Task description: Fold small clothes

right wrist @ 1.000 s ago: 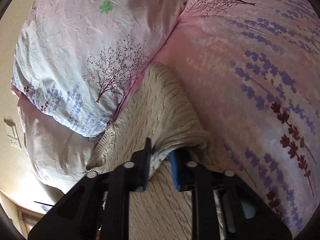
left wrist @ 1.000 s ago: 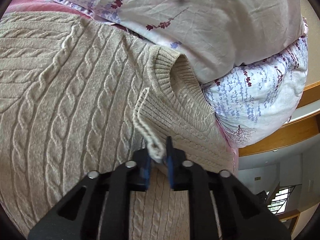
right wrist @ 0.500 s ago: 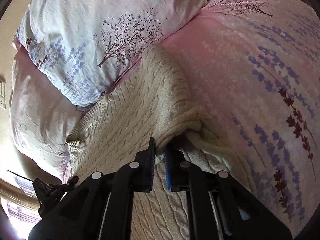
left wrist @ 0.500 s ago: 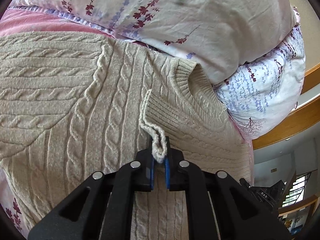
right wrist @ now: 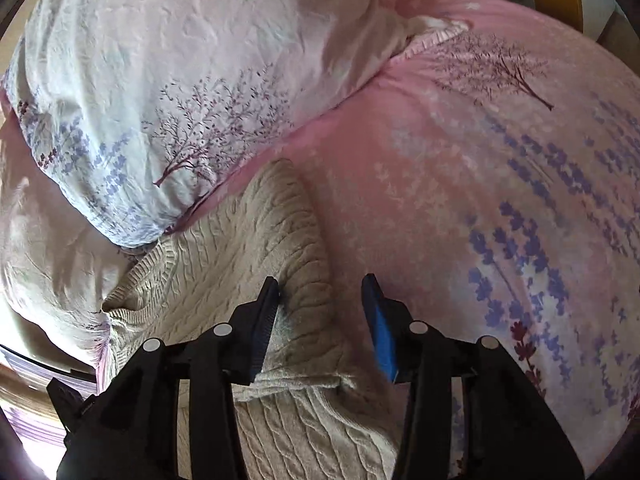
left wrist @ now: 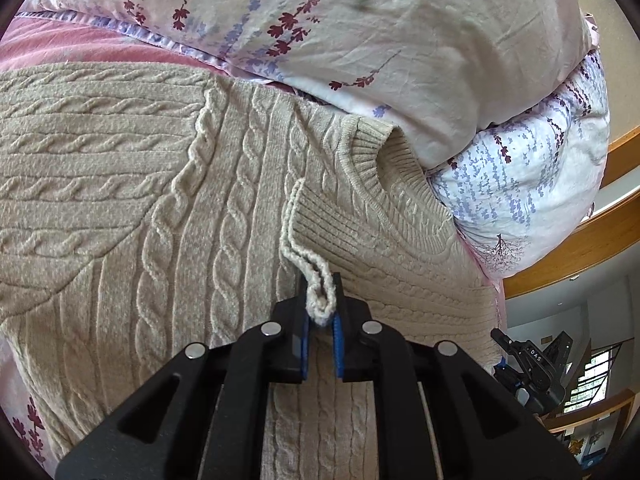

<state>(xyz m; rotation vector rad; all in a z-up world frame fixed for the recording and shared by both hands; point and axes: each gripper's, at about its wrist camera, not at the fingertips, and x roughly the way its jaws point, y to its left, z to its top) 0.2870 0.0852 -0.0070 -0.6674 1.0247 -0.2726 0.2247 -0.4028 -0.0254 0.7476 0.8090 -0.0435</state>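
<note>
Left wrist view, nearest at 6 o'clock: left gripper [left wrist: 320, 312], blue-padded jaws drawn close, clamped on the ribbed sleeve cuff [left wrist: 320, 300] of the beige cable-knit sweater [left wrist: 160, 208]; cuff edge bunched into a loop between the pads; beyond it, sleeve laid across the sweater's chest toward 12 o'clock; ribbed neckline [left wrist: 372, 160] at 1 o'clock, gaping slightly; sweater body spread from 9 o'clock to centre, flat on the pink bedsheet [left wrist: 80, 46]; floral pillow [left wrist: 360, 40] at 12 o'clock, touching the neckline; second pillow [left wrist: 532, 184] at 3 o'clock.

Right wrist view, nearest at 6 o'clock: right gripper [right wrist: 320, 300], jaws spread wide, gripping nothing; folded sweater edge [right wrist: 296, 320] lying between the fingers, against the left one, clear of the right; cable-knit running up toward 11 o'clock; pink lavender-print bedsheet [right wrist: 480, 184] from 1 to 4 o'clock; tree-print pillow [right wrist: 160, 80] at 11 o'clock, just beside the sweater's far corner.
</note>
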